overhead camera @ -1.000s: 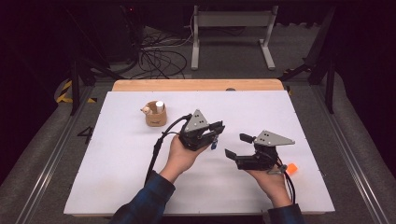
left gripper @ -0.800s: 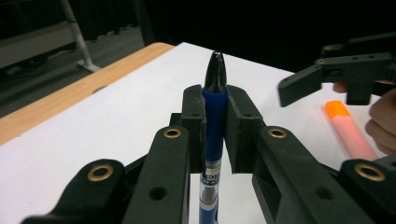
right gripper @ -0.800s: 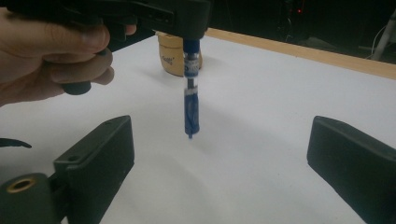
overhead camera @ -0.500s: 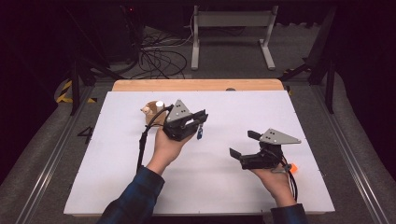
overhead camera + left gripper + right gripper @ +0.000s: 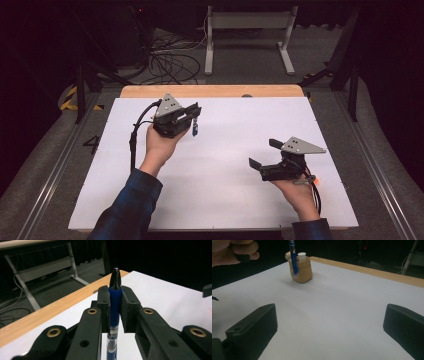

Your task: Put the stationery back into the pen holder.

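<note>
Left gripper [image 5: 192, 114] raised, fingers clamped; right gripper [image 5: 262, 153] fingers wide apart.

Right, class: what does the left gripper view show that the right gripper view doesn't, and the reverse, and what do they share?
Left gripper view: the left gripper clamping the blue pen close up, its black tip and barrel print. Right gripper view: the tan holder, a hand, and the right gripper, whose empty jaws have just been opening. Shared: the pen, white table top, wooden edge.
</note>
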Available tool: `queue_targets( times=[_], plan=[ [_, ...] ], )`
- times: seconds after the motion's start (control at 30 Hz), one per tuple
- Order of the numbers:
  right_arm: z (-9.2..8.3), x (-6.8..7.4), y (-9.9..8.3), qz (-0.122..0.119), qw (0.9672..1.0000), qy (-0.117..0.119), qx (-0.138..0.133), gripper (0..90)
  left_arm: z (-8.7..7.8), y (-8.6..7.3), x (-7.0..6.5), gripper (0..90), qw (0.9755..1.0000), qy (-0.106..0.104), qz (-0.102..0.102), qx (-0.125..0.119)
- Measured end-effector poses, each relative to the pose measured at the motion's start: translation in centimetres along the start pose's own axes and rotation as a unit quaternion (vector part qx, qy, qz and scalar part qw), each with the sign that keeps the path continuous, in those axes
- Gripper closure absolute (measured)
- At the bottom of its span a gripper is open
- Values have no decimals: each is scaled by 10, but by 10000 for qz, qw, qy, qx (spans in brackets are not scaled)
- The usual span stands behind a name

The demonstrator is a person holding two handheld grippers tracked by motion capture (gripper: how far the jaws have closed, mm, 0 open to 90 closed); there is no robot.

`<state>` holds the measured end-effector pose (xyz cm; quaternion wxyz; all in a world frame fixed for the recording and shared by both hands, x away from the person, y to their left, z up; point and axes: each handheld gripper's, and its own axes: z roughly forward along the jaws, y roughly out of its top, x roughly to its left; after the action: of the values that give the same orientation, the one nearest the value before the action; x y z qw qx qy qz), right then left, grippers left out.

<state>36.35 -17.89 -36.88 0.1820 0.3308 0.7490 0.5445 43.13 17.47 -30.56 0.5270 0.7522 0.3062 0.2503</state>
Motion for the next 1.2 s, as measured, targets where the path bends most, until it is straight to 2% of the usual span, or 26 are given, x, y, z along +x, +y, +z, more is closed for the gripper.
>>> queue_targets(
  times=[0.33,0.63,0.83,0.97,1.2],
  plan=[
    [-2,-1,0,17,10000,-27,0,0,-8,-1,27,799,9993,371,-96,4],
    [-3,-2,1,9,10000,-61,-10,0,-11,-2,50,799,9972,724,-186,-13],
    [-2,-2,1,-6,10000,-49,-15,0,-10,-5,60,799,9952,950,-221,-59],
    [-3,-3,1,16,10000,-71,1,0,-9,-7,65,798,9949,972,-260,-120],
    [-1,-2,0,12,10000,-43,34,0,-7,-5,67,798,9941,1060,-191,-90]
  ],
)
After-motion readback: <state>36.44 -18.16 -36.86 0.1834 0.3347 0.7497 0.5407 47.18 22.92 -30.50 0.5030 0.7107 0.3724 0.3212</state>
